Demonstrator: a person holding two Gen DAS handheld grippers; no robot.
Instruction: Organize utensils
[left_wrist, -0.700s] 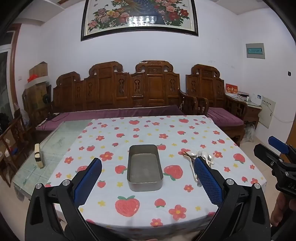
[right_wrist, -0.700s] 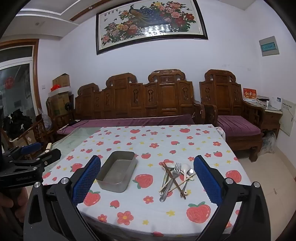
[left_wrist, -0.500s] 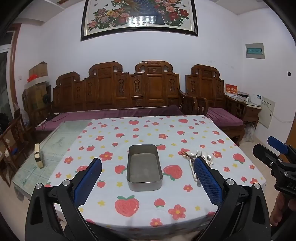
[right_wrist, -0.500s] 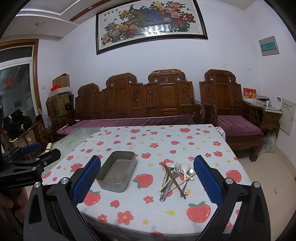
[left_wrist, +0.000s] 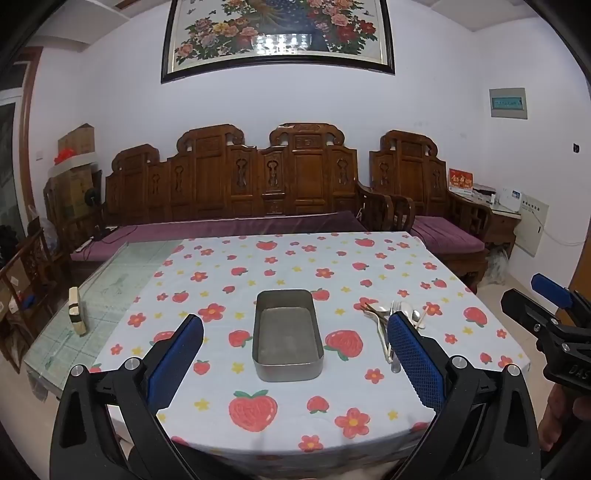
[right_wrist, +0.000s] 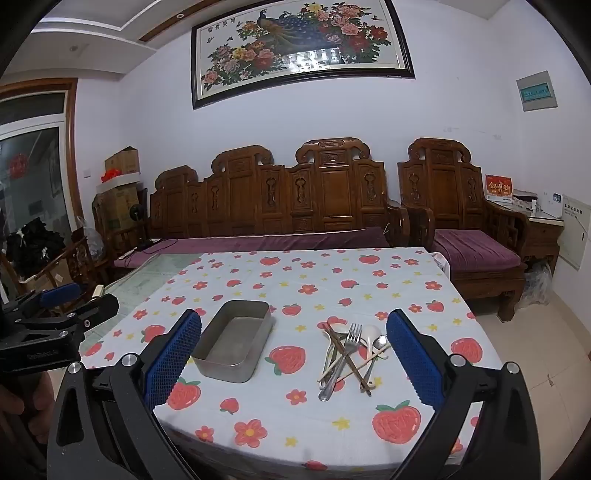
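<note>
A rectangular metal tin sits empty on the strawberry-print tablecloth. To its right lies a crossed pile of utensils: a fork, spoons and chopsticks. My left gripper hovers open before the table's near edge, its jaws framing the tin from a distance. My right gripper is open too, in front of the gap between tin and pile. Both hold nothing. Each gripper also shows at the edge of the other's view: right gripper, left gripper.
A carved wooden sofa with purple cushions stands behind the table, an armchair to its right. A small block lies on the uncovered glass tabletop at left. A hand grips the left tool's handle.
</note>
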